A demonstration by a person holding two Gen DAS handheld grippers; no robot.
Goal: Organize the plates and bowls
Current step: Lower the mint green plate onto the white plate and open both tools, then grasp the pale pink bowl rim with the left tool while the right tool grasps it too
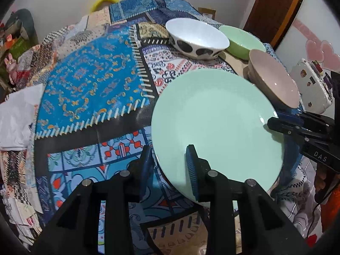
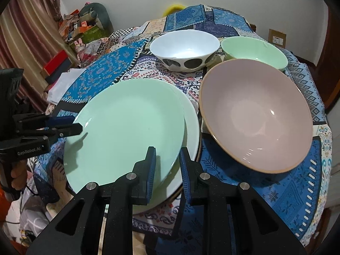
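Note:
A mint green plate (image 1: 216, 123) (image 2: 127, 127) is held tilted over a white plate (image 2: 191, 127) on the patchwork tablecloth. My left gripper (image 1: 170, 159) straddles the green plate's near rim, one finger under and one over; it also shows in the right wrist view (image 2: 72, 125), nipped on the rim. My right gripper (image 2: 166, 163) straddles the plate's other rim and shows in the left wrist view (image 1: 271, 124). A large pink bowl (image 2: 255, 119) (image 1: 274, 82), a white bowl with black dots (image 2: 184, 51) (image 1: 197, 38) and a green bowl (image 2: 255, 51) (image 1: 242, 40) stand beyond.
The round table (image 1: 85, 85) is covered by a patterned blue cloth. White paper (image 1: 19, 114) lies at its left edge. A cluttered shelf and curtain (image 2: 31, 42) stand to the left. A white case (image 1: 312, 87) sits right of the table.

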